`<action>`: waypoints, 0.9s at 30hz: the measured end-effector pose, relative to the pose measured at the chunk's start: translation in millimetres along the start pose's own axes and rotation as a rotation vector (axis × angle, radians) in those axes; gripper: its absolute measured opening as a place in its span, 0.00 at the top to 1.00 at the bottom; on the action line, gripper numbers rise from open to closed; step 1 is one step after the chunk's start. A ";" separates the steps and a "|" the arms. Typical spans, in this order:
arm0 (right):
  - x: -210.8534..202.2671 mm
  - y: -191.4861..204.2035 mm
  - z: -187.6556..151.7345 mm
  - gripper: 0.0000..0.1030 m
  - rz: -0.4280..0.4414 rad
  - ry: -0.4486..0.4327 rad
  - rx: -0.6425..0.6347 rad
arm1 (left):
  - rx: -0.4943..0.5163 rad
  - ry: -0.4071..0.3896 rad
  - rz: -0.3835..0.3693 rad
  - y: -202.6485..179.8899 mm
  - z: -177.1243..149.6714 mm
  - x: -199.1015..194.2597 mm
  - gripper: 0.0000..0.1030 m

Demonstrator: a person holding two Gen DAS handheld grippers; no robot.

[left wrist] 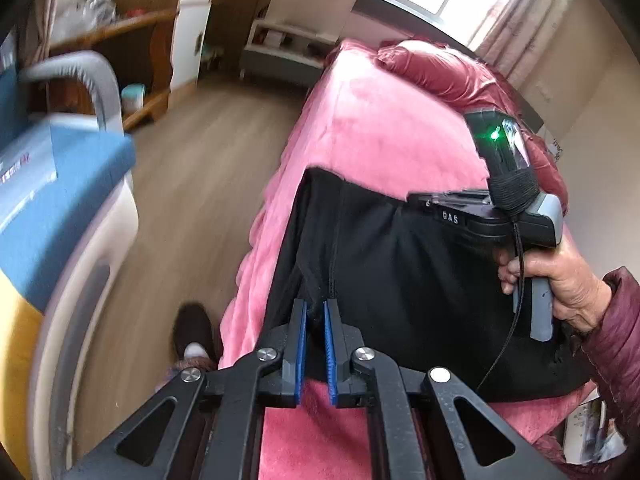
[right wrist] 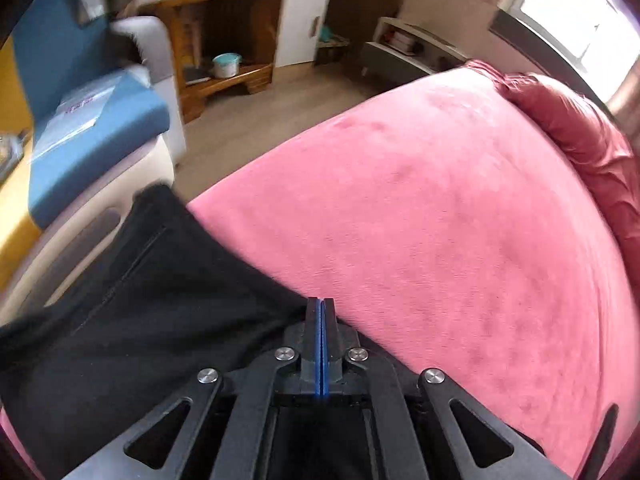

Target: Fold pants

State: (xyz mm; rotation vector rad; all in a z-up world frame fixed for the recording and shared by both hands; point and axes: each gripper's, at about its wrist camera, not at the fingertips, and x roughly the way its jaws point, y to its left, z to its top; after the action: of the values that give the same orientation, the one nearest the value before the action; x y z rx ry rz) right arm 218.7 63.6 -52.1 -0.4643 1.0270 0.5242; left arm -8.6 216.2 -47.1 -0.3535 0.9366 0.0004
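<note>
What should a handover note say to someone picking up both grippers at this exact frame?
Left gripper: fingers nearly closed, pinching a bunched edge of the black pants.
Right gripper: shut on the pants' far edge; the right hand holds its handle.
Pants: held up between both grippers over the near end of the pink bed, partly hanging past its side.
Done: both edges gripped.
Left: how many folds are in cannot be told; lay flat and fold.
</note>
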 end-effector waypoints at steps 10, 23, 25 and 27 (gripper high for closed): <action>-39.0 -38.7 -37.4 1.00 0.030 -0.048 0.147 | -0.042 0.153 0.093 11.3 -8.8 28.7 0.80; -143.9 -163.8 -217.0 0.93 -0.045 -0.096 0.673 | 0.132 -0.018 -0.056 -67.0 17.2 -10.5 0.68; -162.4 -182.2 -243.2 0.83 -0.085 -0.104 0.739 | 0.195 0.016 -0.098 -94.0 11.0 2.5 0.68; -181.0 -202.9 -266.8 0.71 -0.145 -0.111 0.791 | 0.245 0.063 -0.143 -117.1 4.4 16.5 0.68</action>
State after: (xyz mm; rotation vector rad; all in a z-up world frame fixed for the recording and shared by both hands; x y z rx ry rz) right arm 86.6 -287.4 14.6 0.1931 0.9965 -0.0103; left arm 22.6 104.6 -22.9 -0.1938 0.9596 -0.2556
